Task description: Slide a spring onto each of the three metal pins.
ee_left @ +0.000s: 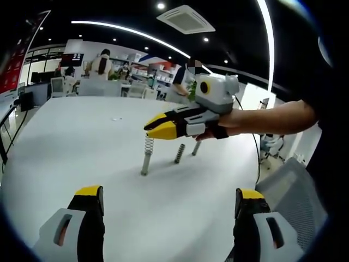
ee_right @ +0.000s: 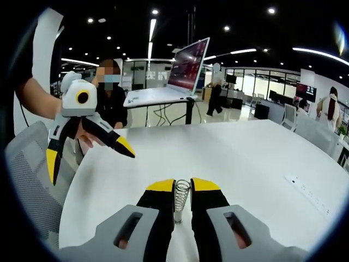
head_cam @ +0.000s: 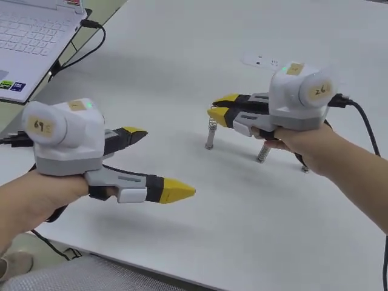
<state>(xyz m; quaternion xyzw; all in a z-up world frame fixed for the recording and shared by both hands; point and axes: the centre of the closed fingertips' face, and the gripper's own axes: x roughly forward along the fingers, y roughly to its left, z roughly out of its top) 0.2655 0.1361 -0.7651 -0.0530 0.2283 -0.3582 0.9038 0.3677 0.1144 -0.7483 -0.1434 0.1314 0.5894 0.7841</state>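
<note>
- Right gripper [head_cam: 221,108] is held level over the middle of the desk [head_cam: 182,54]; its yellow tips are drawn nearly together, with a narrow gap left between them.
- In the right gripper view a spring [ee_right: 181,195] is seen through that gap. Whether the pads touch it cannot be told.
- In the left gripper view the same tips [ee_left: 161,129] are seen just above the top of that spring [ee_left: 148,144].
- That spring [head_cam: 212,125] sits on the upper part of the first pin [head_cam: 210,142], which stands upright on the desk.
- A second pin [head_cam: 264,151] is seen tilted just below the right hand, with a spring wound around it.
- A third pin [head_cam: 305,168] is mostly hidden behind the wrist; whether it carries a spring cannot be told.
- Left gripper [head_cam: 156,161] is held above the near-left part of the desk, jaws spread wide, nothing between them, well apart from the pins.
- A laptop [head_cam: 30,30] is noted past the far-left edge, and a power strip [head_cam: 260,60] lies toward the far edge.
</note>
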